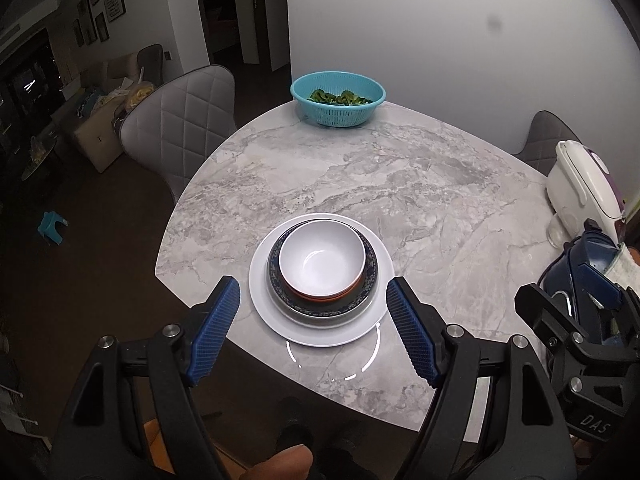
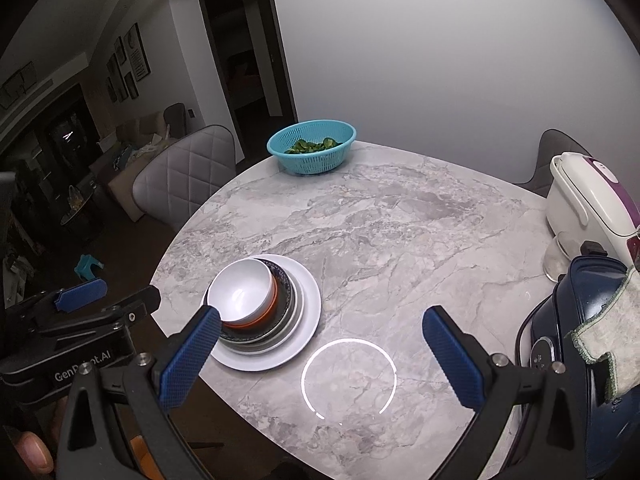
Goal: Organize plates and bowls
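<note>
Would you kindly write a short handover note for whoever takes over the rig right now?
Left tool: open, empty, just short of the stack.
Right tool: open, empty, over bare marble table.
Stack near the front edge: white bowl in orange-rimmed bowl, on dark patterned plate, on white plate.
Done: dishes appear nested by size.
Left: probably nothing, unless the stack must move.

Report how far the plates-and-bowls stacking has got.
Looks done: the white bowl sits nested in an orange bowl, on a dark patterned plate, on the white plate, one stack on the marble table. In hand: nothing; left gripper and right gripper are open. No loose dishes visible.
</note>
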Motion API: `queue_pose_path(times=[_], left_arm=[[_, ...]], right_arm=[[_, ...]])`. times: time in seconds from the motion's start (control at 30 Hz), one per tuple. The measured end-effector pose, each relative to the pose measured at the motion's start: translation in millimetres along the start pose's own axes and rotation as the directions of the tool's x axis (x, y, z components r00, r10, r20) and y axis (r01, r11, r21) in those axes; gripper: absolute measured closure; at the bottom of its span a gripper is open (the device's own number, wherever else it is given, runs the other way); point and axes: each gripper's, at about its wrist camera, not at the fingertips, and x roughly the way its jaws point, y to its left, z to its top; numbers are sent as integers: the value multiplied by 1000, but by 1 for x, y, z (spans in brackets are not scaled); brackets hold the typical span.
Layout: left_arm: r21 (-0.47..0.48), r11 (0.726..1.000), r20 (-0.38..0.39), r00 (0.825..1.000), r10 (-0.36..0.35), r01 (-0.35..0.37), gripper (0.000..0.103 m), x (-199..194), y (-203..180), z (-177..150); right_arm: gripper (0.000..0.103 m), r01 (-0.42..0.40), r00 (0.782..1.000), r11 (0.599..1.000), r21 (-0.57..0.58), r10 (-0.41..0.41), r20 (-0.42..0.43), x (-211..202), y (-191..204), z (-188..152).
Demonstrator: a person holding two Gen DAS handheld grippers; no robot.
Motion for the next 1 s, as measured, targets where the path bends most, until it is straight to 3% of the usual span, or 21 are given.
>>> queue_pose_path(times=[0.53, 1.0], left_arm=[[-21, 1000, -56, 998, -6, 4, 28, 27, 10, 2], [-22, 1000, -53, 999, 1, -3, 28, 30, 10, 2]], right_arm=[[0, 41, 998, 999, -4, -41, -53, 18, 10, 4], [0, 75, 995, 997, -14, -76, -60, 22, 12, 5]])
